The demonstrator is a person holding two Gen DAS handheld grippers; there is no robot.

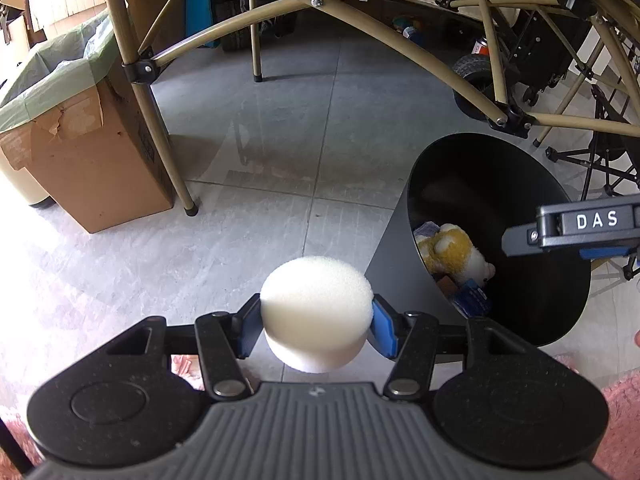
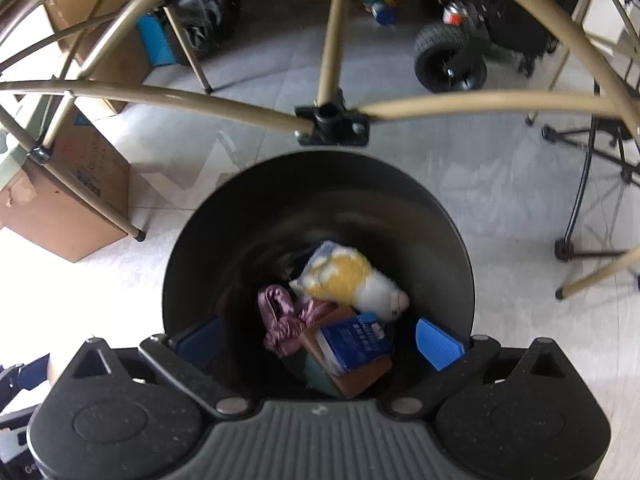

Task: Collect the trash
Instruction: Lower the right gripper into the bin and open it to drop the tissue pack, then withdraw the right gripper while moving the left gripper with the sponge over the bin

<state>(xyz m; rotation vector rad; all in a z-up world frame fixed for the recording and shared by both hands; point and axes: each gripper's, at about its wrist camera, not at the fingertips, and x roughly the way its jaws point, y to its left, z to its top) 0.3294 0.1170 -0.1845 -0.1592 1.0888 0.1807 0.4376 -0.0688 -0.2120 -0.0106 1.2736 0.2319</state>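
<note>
My left gripper (image 1: 316,326) is shut on a round white sponge puck (image 1: 316,312), held above the tiled floor to the left of a black round bin (image 1: 560,312). My right gripper (image 2: 320,340) is open and empty, right above the bin's mouth (image 2: 192,248); it also shows in the left wrist view (image 1: 568,230) over the bin. In the bin lie a yellow and white plush toy (image 2: 352,276), a crumpled pink wrapper (image 2: 280,320), a blue packet (image 2: 356,340) and a brown box (image 2: 360,376).
A tan folding table frame (image 1: 400,40) stands over and behind the bin. A cardboard box lined with a green bag (image 1: 80,120) stands at left. A black wheeled cart (image 2: 452,60) and a black stand (image 2: 580,200) are at right. A pink rug (image 1: 624,420) lies below me.
</note>
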